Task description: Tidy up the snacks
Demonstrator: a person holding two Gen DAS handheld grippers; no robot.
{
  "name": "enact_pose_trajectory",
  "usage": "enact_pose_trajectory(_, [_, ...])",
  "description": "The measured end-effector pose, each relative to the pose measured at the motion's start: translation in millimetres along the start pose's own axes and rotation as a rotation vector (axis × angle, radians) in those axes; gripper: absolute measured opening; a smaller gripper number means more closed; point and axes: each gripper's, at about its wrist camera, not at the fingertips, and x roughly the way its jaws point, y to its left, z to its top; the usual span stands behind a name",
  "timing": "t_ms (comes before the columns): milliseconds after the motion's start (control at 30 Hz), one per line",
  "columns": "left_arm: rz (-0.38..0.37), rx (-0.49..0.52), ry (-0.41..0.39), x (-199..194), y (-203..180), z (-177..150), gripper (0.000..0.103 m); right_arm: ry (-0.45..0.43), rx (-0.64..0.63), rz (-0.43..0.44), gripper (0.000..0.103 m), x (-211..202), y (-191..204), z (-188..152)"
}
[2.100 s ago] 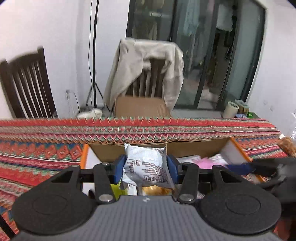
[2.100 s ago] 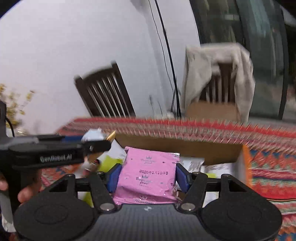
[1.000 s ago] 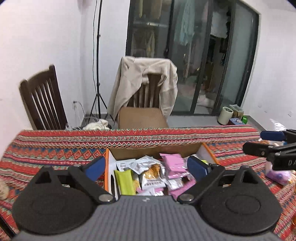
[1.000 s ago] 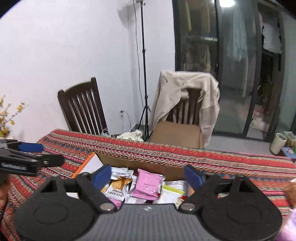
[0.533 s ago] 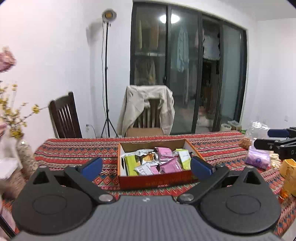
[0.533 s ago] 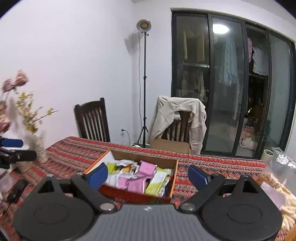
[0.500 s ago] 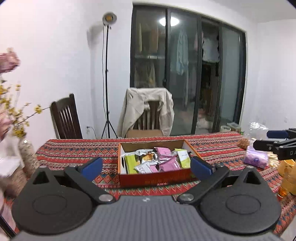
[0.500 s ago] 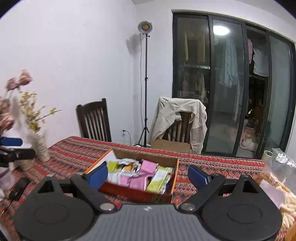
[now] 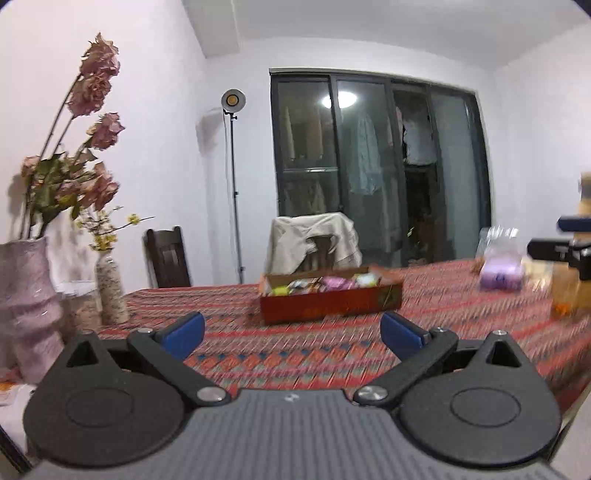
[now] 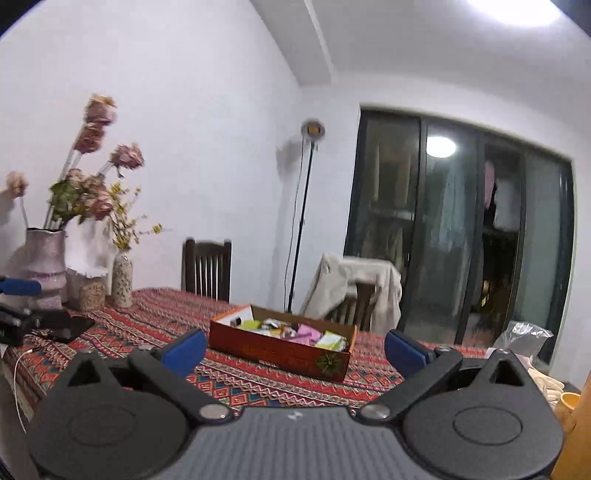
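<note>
Both the left gripper [image 9: 291, 334] and right gripper [image 10: 294, 349] have pulled farther back from the snack box [image 10: 280, 345], jaws spread, empty.

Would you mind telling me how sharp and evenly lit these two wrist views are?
Left wrist view: motion blur smears the snack box and tablecloth; its own tongs stay crisp. Right wrist view: sharper box, ceiling light blown out, its reflection on the glass door. Fisheye bends both.
</note>
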Motion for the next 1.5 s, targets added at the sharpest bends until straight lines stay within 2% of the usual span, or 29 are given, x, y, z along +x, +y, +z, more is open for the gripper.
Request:
enact_pose_trajectory(67, [0.022, -0.021, 0.038, -3.4, -4.1, -22.5, 0.103, -0.012, -0.004, -0.054, 0.103, -10.1, 13.0, -27.6])
enact_pose_trajectory(133, [0.000, -0.059, 0.066, -4.3, -6.1, -44.7, 0.103, 0.021, 0.020, -0.069, 0.103, -12.5, 23.8, -56.6])
enact_pose_trajectory(300, [0.041, -0.033, 0.126, 11.0, -22.8, -78.9, 0.103, 0.136, 0.195, 0.002, 0.103, -0.4, 32.1, -116.9])
enact_pose_trajectory(400, [0.030, -0.066, 0.143, 14.1, -23.9, -84.6, 0.103, 0.182, 0.190, 0.016, 0.103, 9.2, 43.9, -135.7])
enact_pose_trajectory(533, [0.022, -0.087, 0.150, 13.2, -22.7, -86.0, 0.103, 0.175, 0.144, 0.022, 0.103, 11.7, 56.3, -139.7])
enact_pose_trajectory(767, [0.014, -0.076, 0.147, 13.8, -23.2, -82.1, 0.103, 0.193, 0.153, 0.026, 0.103, 18.2, 57.4, -136.9])
enact_pose_trajectory(1500, [0.003, -0.090, 0.148, 13.2, -19.3, -78.8, 0.103, 0.171, 0.154, 0.047, 0.103, 16.8, 57.7, -134.7])
